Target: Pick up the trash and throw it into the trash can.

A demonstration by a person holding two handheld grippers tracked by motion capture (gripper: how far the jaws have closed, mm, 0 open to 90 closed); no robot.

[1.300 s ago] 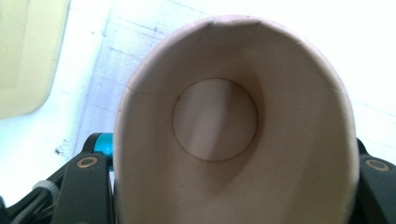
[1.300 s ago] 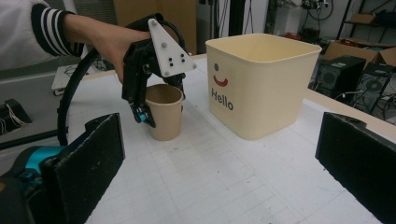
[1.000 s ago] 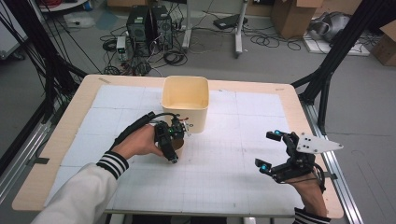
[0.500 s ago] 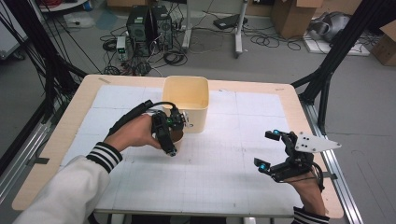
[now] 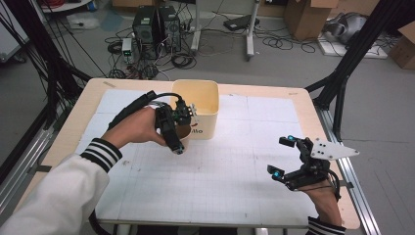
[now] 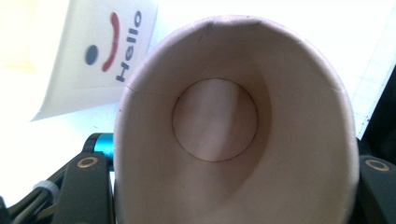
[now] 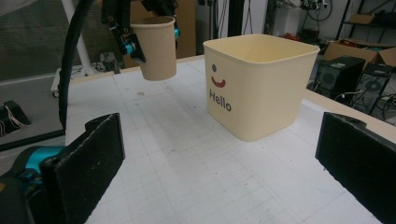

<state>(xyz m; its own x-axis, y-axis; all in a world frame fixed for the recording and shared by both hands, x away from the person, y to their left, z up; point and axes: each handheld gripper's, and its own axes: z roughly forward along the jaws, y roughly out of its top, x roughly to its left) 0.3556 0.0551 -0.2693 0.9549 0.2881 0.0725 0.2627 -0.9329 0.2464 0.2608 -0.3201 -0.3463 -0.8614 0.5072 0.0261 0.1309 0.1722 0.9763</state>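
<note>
Holding a brown paper cup (image 7: pixel 158 46) clear of the table, my left gripper (image 5: pixel 172 128) has its jaws closed on the cup's sides, and the rim looks pressed out of round in the left gripper view, so I judge the squeeze is already bending the wall. The cup hangs just beside the cream tub (image 5: pixel 196 108) with the "Hello" face, on the side nearer me, its open mouth turned up toward my gripper's camera. What worries me first is the grip itself: thin paper can buckle further or slide between the pads if I press harder or tilt suddenly, and the cup would drop onto the gridded mat (image 5: pixel 215 176). The second risk is the tub's rim; if I swing across too low the cup's base could catch the near wall and shove the tub or twist the cup out of my hold. My right gripper (image 5: pixel 289 156) rests well apart near the table's right edge, its jaws spread wide and holding nothing, so it cannot steady anything from there. Much is hard to read: from the high view my own hand and the gripper body cover most of the cup, and I cannot tell exactly where the pads meet it. The cup looks empty inside, but the tub's floor is hidden from every angle I have.
</note>
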